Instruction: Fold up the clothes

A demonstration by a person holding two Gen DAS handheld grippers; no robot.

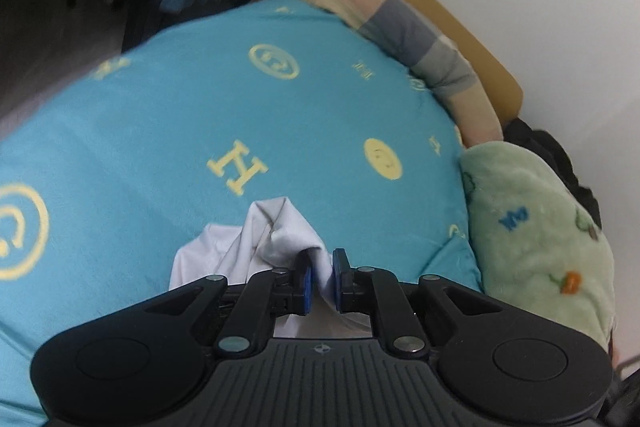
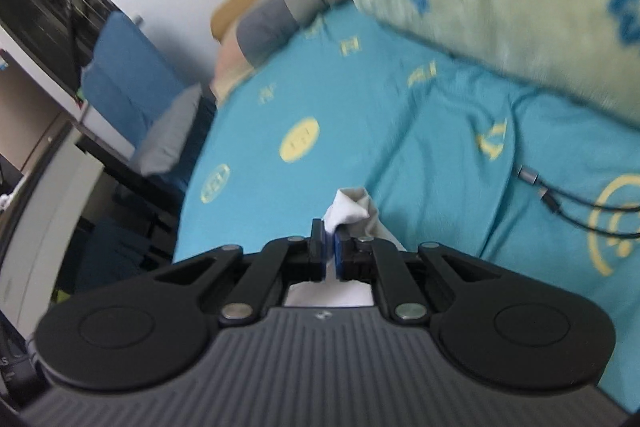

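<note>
1. A white garment is pinched between the pads of the left gripper, whose jaws are nearly closed on a bunched fold of it; the rest of the cloth trails ahead of and below the fingers, over the turquoise bedsheet.
2. In the right wrist view, the right gripper is clamped tight on a white corner that pokes out just beyond its fingertips. It is judged to be the same garment, though this cannot be confirmed.
3. No finished fold is visible; the cloth is crumpled, not laid flat. The task is judged to be at an early stage, with spreading and every fold left.
4. Counted: two grippers, one white garment in hand, one bedsheet.
5. Also counted: one green fleece blanket to the right of the left gripper, one striped pillow far ahead of it, and cables to the right of the right gripper, their number unclear.
</note>
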